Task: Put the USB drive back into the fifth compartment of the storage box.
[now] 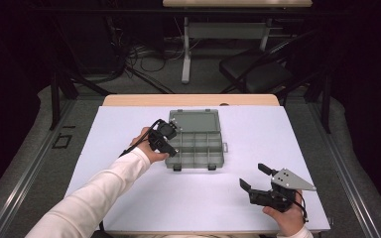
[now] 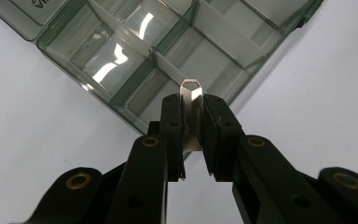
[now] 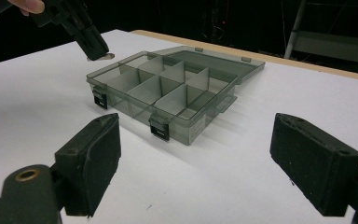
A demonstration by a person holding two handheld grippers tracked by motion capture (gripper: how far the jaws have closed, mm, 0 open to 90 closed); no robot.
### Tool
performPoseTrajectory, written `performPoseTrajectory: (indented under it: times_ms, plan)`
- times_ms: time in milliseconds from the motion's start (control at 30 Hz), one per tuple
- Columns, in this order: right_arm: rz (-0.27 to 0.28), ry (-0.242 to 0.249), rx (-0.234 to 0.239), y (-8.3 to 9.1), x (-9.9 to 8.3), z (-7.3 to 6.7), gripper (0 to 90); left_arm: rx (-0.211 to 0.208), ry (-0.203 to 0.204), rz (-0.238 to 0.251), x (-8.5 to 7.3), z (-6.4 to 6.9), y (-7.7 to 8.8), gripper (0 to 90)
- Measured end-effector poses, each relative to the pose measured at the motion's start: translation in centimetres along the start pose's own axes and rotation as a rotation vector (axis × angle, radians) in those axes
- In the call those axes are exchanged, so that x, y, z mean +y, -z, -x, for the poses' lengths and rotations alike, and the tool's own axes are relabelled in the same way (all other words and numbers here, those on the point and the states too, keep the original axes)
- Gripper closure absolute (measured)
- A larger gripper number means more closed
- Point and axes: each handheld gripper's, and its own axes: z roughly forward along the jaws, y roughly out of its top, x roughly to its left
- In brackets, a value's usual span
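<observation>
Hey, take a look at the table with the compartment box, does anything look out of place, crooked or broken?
Nothing stands out. The clear compartment box sits flat on the white table with its lid folded open behind it and its dividers upright. The left claw grips a small metal clip over the box's corner; the right claw waits open.

Metal clip (image 2: pixel 190 100) lower half hidden between gripper pads

White long sleeve (image 1: pixel 87 198) on the left arm, black left gripper (image 1: pixel 172 151) with brass-coloured rivets and trailing black cable, black right gripper (image 1: pixel 253 177) with grey three-cornered plate, padded block-shaped jaws
</observation>
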Motion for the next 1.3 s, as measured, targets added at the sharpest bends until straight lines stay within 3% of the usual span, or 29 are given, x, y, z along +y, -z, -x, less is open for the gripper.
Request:
performPoseTrajectory:
  times_ms: [700, 1200, 1300]
  plan:
    - [0.0, -0.004, -0.002, 0.1, -0.1, 0.0, 16.1, 0.017, 0.024, -0.026, 0.6, -0.5, -2.0, 78.9]
    - [-0.002, -0.001, 0.001, 0.2, 0.0, 0.0, 16.1, 0.045, 0.033, -0.045, 0.5, -0.6, -2.0, 78.4]
    - [-0.003, -0.003, 0.002, 0.1, 0.0, 0.0, 16.1, 0.052, 0.03, -0.035, 0.4, -0.7, -1.9, 73.4]
